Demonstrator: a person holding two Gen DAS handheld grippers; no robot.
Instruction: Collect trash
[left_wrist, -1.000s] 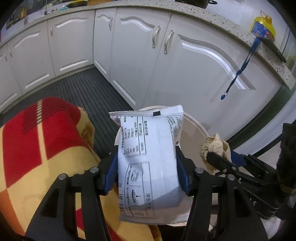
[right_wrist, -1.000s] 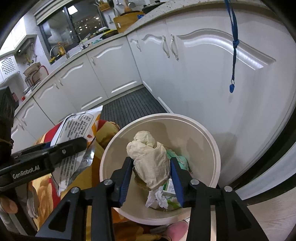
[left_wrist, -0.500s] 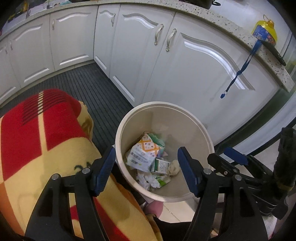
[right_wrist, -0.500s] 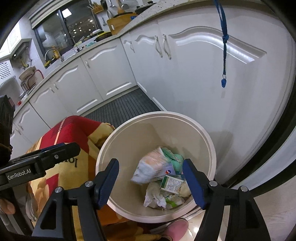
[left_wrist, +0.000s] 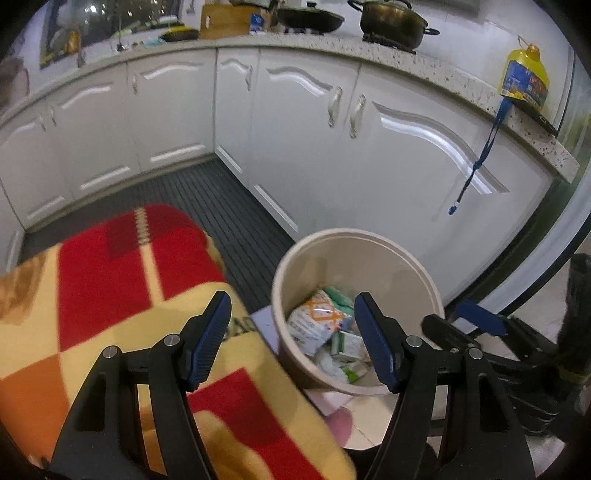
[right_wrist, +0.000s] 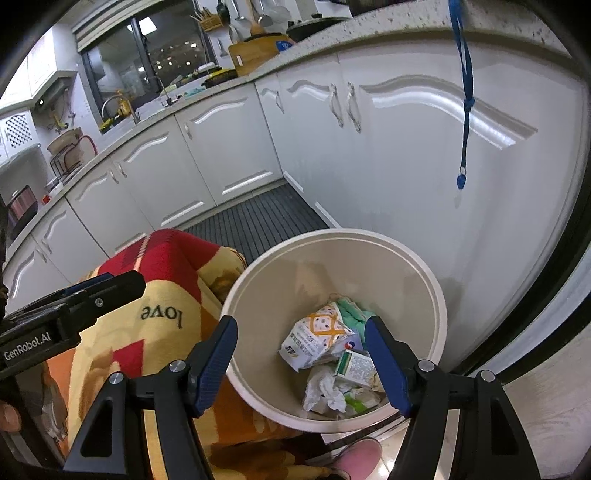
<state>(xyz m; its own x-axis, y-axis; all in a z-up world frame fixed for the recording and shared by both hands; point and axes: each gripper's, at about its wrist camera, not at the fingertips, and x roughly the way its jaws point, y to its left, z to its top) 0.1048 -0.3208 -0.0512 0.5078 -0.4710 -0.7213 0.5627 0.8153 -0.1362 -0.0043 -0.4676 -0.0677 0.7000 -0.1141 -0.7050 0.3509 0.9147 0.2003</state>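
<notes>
A round beige trash bin (left_wrist: 284, 273) (right_wrist: 439, 295) stands on the floor by the white cabinets. Inside lie a white packet with orange lines (left_wrist: 319, 321) (right_wrist: 317, 334), a small green-and-white carton (right_wrist: 356, 367) and crumpled tissue (right_wrist: 325, 391). My left gripper (left_wrist: 291, 332) hovers open above the bin's near left rim, nothing between its blue pads. My right gripper (right_wrist: 301, 356) is open over the bin too, empty. The right gripper also shows in the left wrist view (left_wrist: 461, 321) at the right, and the left gripper (right_wrist: 92, 291) shows in the right wrist view at the left.
A red, yellow and orange blanket (left_wrist: 110, 295) (right_wrist: 162, 288) covers something just left of the bin. White cabinet doors (left_wrist: 406, 166) stand behind it, with a blue strap (left_wrist: 476, 158) hanging from the counter. A pink slipper (right_wrist: 358, 454) sits by the bin. Dark ribbed flooring (left_wrist: 221, 206) runs alongside the cabinets.
Both grippers opened: the left let go of a white printed packet, the right a crumpled beige wad, and both dropped into the bin. Both grippers have since drawn back slightly.
</notes>
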